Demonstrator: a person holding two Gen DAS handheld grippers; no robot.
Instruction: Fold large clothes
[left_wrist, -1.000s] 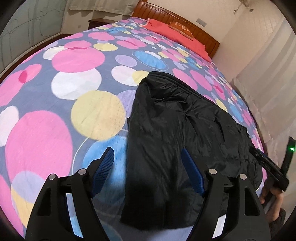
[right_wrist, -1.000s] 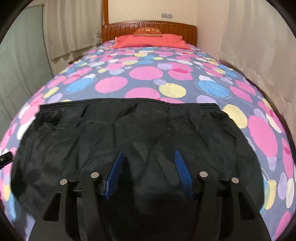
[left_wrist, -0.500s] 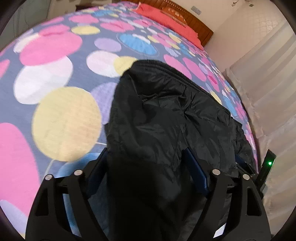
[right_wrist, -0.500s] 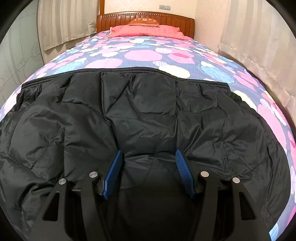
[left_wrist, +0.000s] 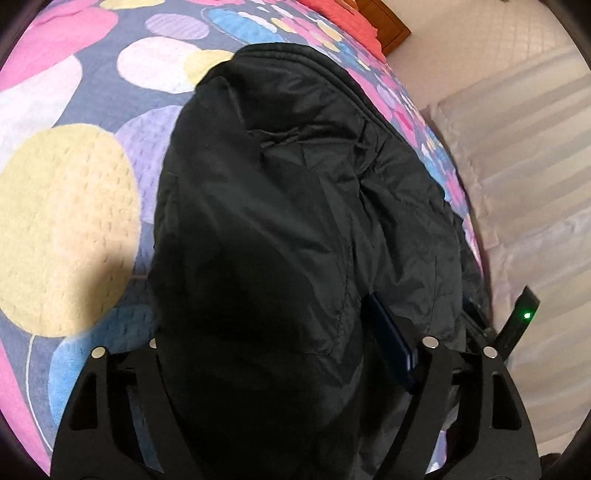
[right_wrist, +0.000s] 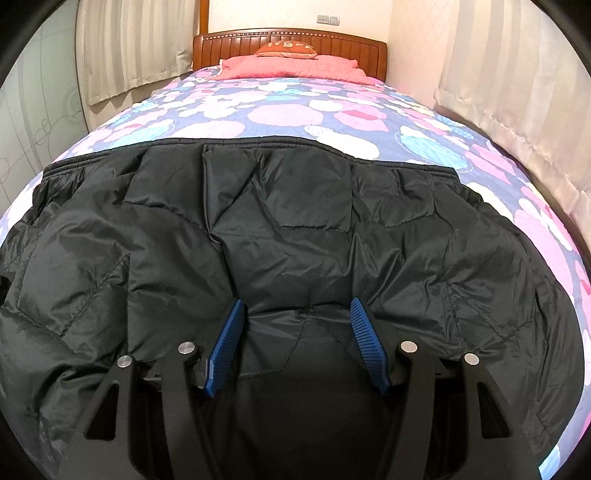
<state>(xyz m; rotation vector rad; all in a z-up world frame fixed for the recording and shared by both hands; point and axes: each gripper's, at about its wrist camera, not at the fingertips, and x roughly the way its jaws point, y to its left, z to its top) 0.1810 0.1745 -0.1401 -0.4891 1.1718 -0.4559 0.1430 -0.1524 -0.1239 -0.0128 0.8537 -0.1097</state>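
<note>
Since a second ago I have brought both grippers down close over the black padded jacket (right_wrist: 295, 229); in the left wrist view it has gone from lying ahead of the fingers to filling the gap between them, and in the right wrist view it now covers most of the lower picture.

The jacket lies spread flat on the bed (right_wrist: 332, 114), on the quilt with pink, blue, yellow and white spots, near the foot end; its straight ribbed hem runs across, facing the wooden headboard (right_wrist: 288, 40) and the red pillow (right_wrist: 291, 68).

My left gripper (left_wrist: 273, 354) sits at the jacket's left end. Its jaws have just narrowed a little, with a bulge of dark fabric between them. That fabric hides the left finger, and only the blue pad (left_wrist: 391, 343) of the right one shows against the cloth. I cannot tell whether the pads are pressing on it.

My right gripper (right_wrist: 295, 339) rests over the middle of the jacket's near edge. Its blue pads (right_wrist: 227, 343) stand apart with a fold of fabric between them; they look just clear of it on both sides, so I read it as not clamped.

Curtains (right_wrist: 517, 74) hang along the wall on the right.
</note>
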